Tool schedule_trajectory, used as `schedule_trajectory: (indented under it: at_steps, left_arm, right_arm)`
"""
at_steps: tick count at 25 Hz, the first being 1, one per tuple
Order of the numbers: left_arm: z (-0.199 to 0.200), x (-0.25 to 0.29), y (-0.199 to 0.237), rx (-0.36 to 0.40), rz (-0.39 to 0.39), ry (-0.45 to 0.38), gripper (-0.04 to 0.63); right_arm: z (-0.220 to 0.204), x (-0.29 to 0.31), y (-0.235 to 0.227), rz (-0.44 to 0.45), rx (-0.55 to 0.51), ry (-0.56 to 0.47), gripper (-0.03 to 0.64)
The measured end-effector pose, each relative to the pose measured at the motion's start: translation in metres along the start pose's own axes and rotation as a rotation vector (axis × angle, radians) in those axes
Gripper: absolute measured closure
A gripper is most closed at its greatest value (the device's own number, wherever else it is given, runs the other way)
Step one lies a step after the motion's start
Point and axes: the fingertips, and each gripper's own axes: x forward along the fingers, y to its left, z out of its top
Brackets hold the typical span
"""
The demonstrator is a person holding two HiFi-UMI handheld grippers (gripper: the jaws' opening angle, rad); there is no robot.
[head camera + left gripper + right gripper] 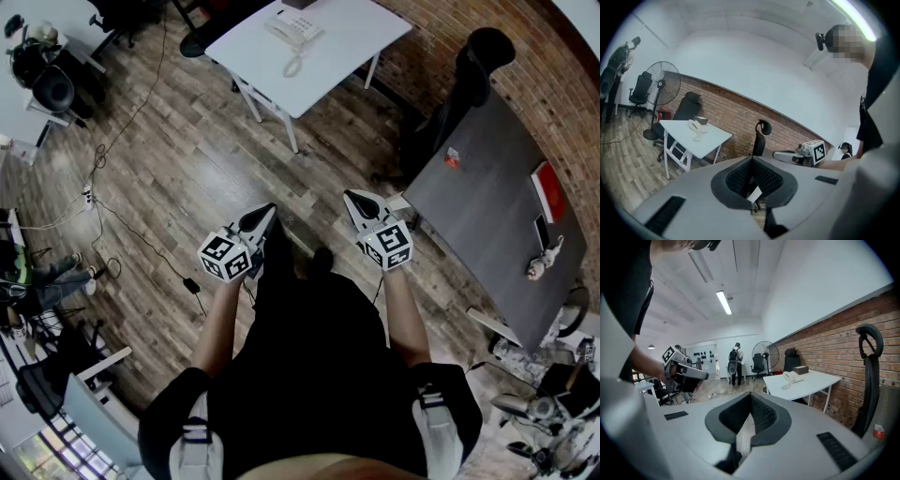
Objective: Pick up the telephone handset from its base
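Your forearms reach up-frame from the lower centre; left gripper (268,213) and right gripper (353,198) both closed, holding nothing

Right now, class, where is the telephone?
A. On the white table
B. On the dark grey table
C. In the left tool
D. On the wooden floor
A: the head view shows the telephone sitting on the white table.
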Motion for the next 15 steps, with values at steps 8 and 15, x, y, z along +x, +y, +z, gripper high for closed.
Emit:
schedule_trajectory:
  at_steps: [8,15]
  left_arm:
    - [0.009,0.006,0.004,-0.016,-0.01,-0.022,0.575]
    - [0.016,0.008,0.03,-0.04,-0.031,-0.028,0.575]
  right_arm:
    - [0.001,0.002,0.009,-0.001,-0.002,0.012,0.62]
    - [0.01,0.024,0.005,-0.003,0.042,0.001,0.62]
